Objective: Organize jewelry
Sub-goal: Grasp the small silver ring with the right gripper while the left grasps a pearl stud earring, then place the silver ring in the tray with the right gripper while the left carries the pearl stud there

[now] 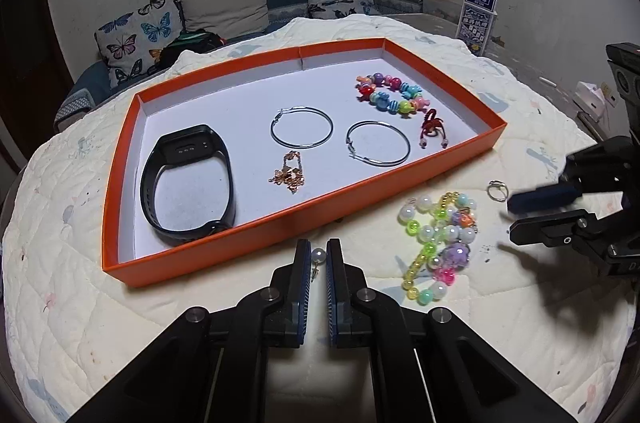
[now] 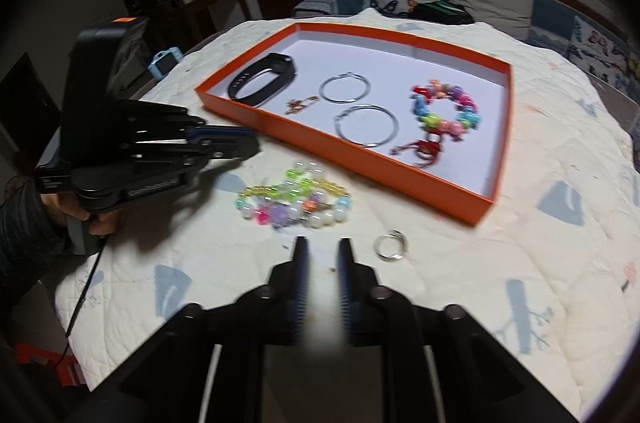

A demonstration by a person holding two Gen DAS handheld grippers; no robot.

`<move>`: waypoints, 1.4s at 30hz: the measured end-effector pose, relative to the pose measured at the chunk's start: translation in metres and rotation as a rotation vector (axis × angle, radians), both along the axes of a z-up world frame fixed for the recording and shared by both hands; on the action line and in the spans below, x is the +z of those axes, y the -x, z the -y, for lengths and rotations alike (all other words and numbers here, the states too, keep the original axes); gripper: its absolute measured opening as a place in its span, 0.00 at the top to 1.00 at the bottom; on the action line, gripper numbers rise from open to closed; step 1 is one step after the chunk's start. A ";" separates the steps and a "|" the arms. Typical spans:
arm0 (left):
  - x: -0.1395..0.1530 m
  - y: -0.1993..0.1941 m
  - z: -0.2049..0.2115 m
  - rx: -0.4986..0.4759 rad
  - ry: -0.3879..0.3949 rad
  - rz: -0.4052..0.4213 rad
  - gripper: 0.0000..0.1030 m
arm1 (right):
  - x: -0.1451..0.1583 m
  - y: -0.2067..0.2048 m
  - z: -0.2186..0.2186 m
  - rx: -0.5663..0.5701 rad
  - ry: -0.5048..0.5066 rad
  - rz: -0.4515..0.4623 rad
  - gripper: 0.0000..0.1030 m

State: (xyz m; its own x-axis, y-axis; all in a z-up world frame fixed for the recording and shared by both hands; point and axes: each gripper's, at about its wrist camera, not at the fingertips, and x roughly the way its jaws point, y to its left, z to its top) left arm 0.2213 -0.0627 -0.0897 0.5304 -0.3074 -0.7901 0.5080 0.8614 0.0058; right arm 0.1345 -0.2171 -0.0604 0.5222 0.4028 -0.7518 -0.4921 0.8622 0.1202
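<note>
My left gripper (image 1: 320, 255) is shut on a pearl stud earring (image 1: 319, 255), just in front of the orange tray's (image 1: 304, 211) near wall. The tray holds a black smart band (image 1: 188, 183), two silver hoops (image 1: 302, 127), a gold chain (image 1: 288, 175), a colourful bead bracelet (image 1: 394, 95) and a red knotted piece (image 1: 432, 127). On the cloth to the right lie a pastel bead bracelet (image 1: 440, 235) and a silver ring (image 1: 497, 190). My right gripper (image 2: 324, 249) stands open and empty, with the ring (image 2: 391, 246) to its right and the beads (image 2: 296, 199) ahead.
A cream quilted cloth (image 1: 80, 263) covers the round table. A blue and white box (image 1: 478, 19) stands at the table's far right. A small blue toy camera (image 2: 164, 61) sits at the far left edge. A person's hand (image 2: 80, 215) holds the left gripper. A sofa with butterfly cushions lies behind.
</note>
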 end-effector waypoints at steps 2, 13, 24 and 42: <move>0.001 0.002 -0.001 0.003 0.001 0.001 0.93 | 0.001 -0.001 0.007 -0.020 0.004 0.009 0.66; 0.009 0.004 -0.009 0.016 0.030 -0.006 0.93 | -0.008 -0.019 0.011 -0.060 0.068 0.009 0.66; 0.019 0.006 -0.012 0.024 0.049 -0.003 0.93 | -0.009 -0.015 -0.004 -0.044 0.201 0.065 0.80; 0.091 0.008 -0.026 0.055 0.146 0.102 0.93 | 0.050 -0.016 0.002 -0.112 0.067 0.151 0.80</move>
